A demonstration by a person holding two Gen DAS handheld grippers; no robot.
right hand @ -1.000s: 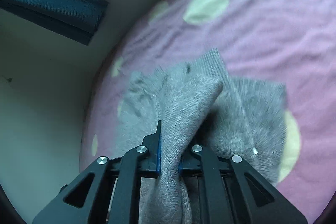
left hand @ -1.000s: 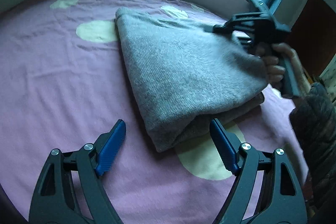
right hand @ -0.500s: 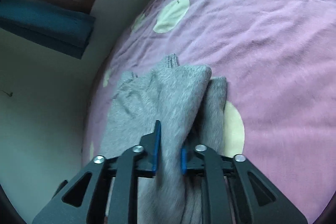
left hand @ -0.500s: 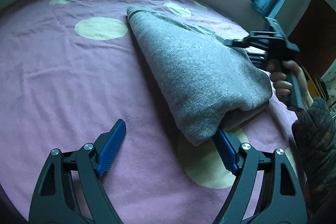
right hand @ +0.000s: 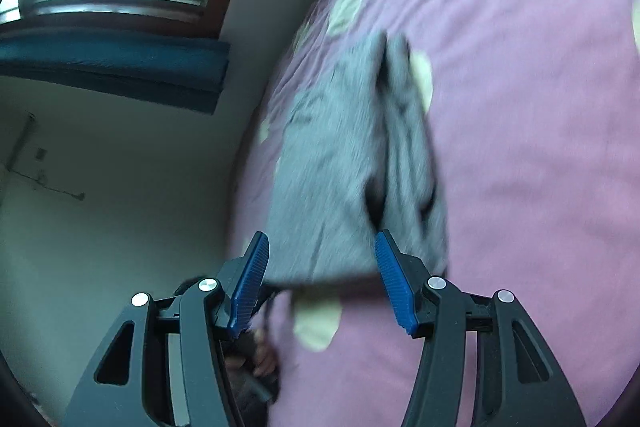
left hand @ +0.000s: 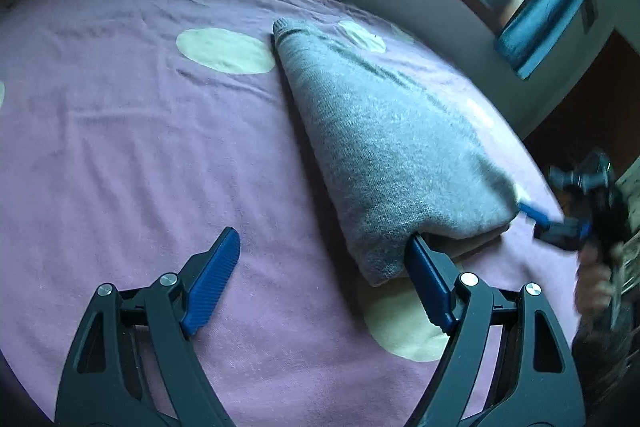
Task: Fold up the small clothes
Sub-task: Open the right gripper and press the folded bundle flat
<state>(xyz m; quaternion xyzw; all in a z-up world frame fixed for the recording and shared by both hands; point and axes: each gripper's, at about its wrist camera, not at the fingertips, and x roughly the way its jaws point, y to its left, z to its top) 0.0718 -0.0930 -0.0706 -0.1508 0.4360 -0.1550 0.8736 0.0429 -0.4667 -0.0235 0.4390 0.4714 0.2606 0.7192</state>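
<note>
No brand, label or writing can be read anywhere. The folded grey knitted garment, soft and fuzzy with a ribbed cuff at its far tip, lies on the purple bedsheet with pale round spots, tapering away from the left tongs; these stand released, their ridged blue pads wide apart, the right-side pad touching the near fold. The right tongs are also released, pads spread before the garment's blurred edge. Only the right wrist view shows stacked layers.
</note>
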